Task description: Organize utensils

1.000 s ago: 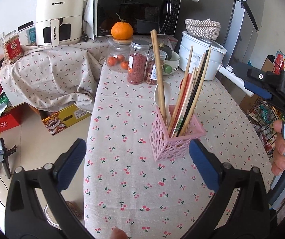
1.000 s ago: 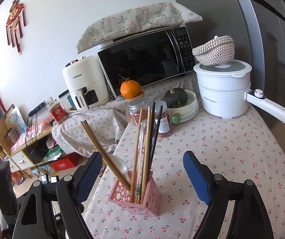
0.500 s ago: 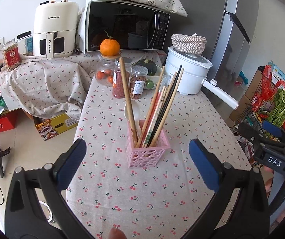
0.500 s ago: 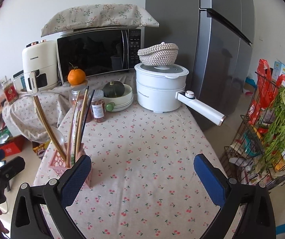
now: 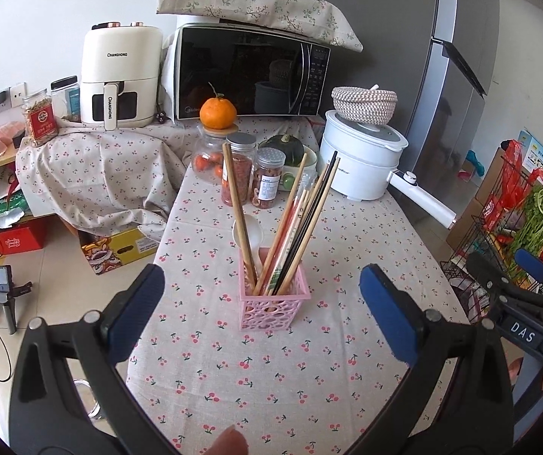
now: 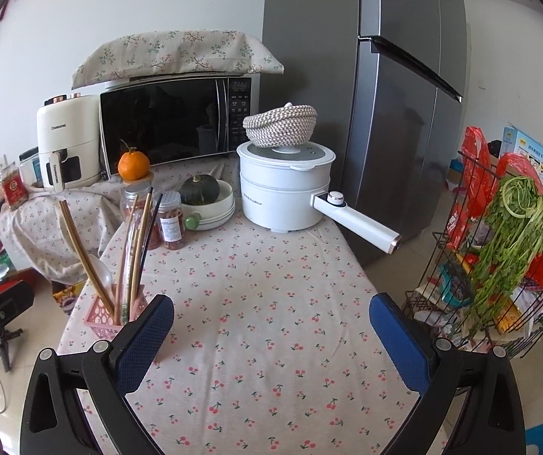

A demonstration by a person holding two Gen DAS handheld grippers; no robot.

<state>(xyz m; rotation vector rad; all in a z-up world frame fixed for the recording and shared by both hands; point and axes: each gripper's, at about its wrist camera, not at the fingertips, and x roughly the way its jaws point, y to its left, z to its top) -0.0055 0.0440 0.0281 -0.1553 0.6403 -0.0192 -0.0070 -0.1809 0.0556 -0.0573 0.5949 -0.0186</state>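
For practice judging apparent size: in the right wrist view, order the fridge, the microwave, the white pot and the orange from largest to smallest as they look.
1. fridge
2. microwave
3. white pot, which stands nearer the camera yet looks smaller than the microwave
4. orange

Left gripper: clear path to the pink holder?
Probably yes. The left gripper is open and faces the holder, with only bare tablecloth between; the tall chopsticks lean above it.

Holder (image 6: 114, 316) front corner hidden behind right gripper (image 6: 271, 326) finger; spoon (image 5: 248, 230) handle hidden among chopsticks (image 5: 294, 227).
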